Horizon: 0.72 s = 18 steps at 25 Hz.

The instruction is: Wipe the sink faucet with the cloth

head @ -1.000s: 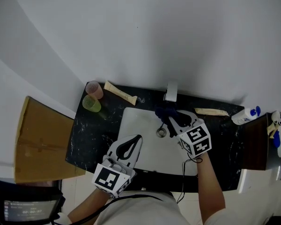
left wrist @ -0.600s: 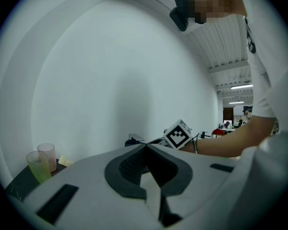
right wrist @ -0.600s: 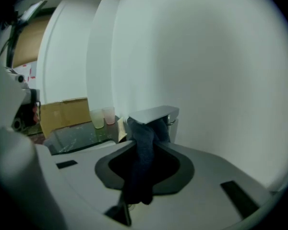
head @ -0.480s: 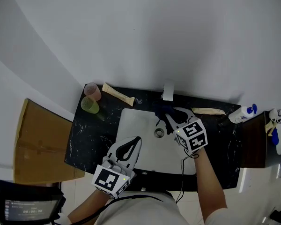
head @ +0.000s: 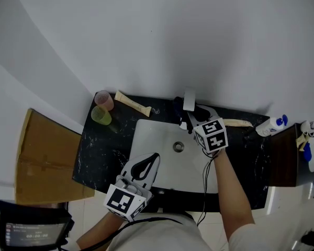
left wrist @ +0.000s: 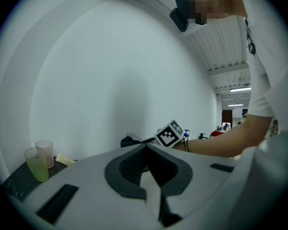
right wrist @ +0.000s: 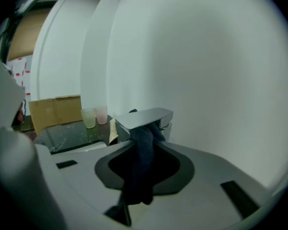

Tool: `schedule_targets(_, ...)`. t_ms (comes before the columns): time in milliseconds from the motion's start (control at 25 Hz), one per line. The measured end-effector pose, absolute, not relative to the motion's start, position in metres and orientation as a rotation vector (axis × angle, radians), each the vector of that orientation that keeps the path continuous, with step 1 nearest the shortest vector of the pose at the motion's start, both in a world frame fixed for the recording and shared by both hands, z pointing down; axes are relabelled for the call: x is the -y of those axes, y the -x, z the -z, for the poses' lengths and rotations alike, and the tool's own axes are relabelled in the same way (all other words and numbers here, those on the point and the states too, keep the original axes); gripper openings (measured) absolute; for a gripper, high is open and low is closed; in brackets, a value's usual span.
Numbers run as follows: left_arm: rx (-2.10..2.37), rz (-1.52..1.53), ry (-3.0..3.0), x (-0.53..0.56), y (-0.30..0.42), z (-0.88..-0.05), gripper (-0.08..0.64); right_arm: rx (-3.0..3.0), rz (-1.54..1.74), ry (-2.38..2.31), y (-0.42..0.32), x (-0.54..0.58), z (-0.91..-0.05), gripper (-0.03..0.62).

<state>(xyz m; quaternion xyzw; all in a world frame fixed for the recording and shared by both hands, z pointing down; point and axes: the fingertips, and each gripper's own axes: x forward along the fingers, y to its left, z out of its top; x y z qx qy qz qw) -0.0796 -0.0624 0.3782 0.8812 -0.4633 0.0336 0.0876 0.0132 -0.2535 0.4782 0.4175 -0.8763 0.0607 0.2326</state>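
The faucet stands at the back rim of the white sink; in the right gripper view its flat grey spout is just beyond my jaws. My right gripper is shut on a dark blue cloth, which it holds against the spout's front and underside. The cloth hangs down between the jaws. My left gripper is shut and holds nothing; it hovers over the sink's near left part. In the left gripper view its jaws meet, with the cloth beyond.
A pink cup and a green cup stand on the black counter at back left, beside a cream tube. Another tube and a white bottle lie at right. A cardboard box stands far left. The drain is uncovered.
My right gripper has carried the cloth from over the drain back to the faucet spout. The left gripper has stayed in place.
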Motion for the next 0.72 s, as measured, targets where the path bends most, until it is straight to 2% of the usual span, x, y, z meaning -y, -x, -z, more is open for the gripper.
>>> schedule_targets(360,1.350,-0.098,-2.647,0.061,0.074,-0.377,-0.003,2.478,-0.248,-0.983,-0.006,0.187,-0.481,0.086)
schedule_targets(720,1.357,-0.086,-2.619,0.061,0.079,-0.379,-0.003,2.453,-0.177,-1.201,-0.017,0.245,-0.479,0.086)
